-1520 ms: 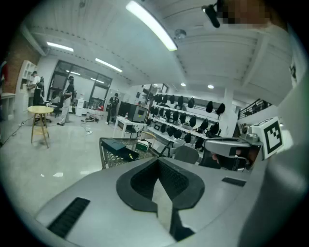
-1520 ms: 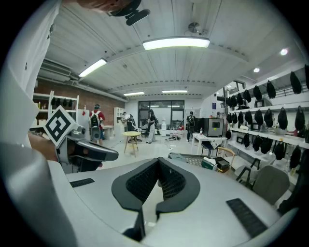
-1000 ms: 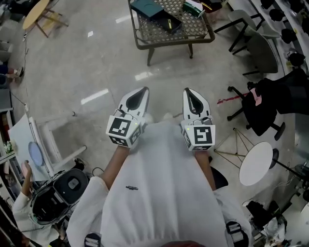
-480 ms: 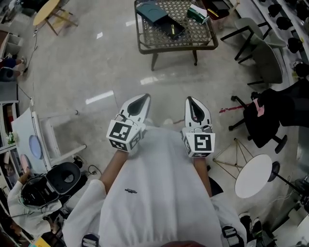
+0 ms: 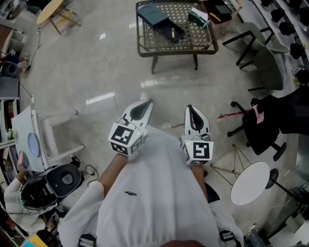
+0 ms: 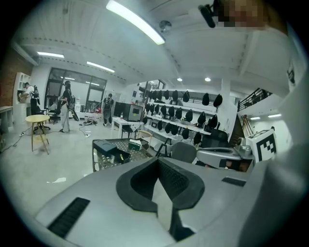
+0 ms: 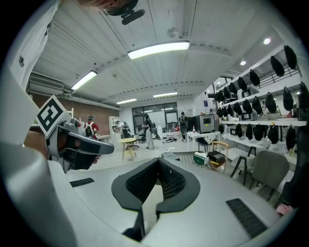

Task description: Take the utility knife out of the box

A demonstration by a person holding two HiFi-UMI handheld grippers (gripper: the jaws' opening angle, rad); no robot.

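Both hand-held grippers are empty and closed. In the left gripper view the left hand-held gripper (image 6: 157,159) has its dark pads meeting at the tip with nothing between them. The right gripper view shows the same for the right hand-held gripper (image 7: 158,160).

In the head view the two are held side by side in front of the person's white shirt (image 5: 154,193), left hand-held gripper (image 5: 146,102) and right hand-held gripper (image 5: 189,107), both pointing toward the desk (image 5: 178,48) across the bare floor (image 5: 96,62).

Compared with a second ago, both sit lower in the head view, the right one more so. The desk has slid down and to the right in the frame, and more of its far side now shows. The round white table (image 5: 250,183) at lower right has dropped toward the bottom edge.

The open black box (image 5: 170,32) lies on the mesh desk top, well apart from both grippers, beside a dark teal lid (image 5: 153,14). A thin yellowish item shows inside it, too small to confirm as the utility knife.
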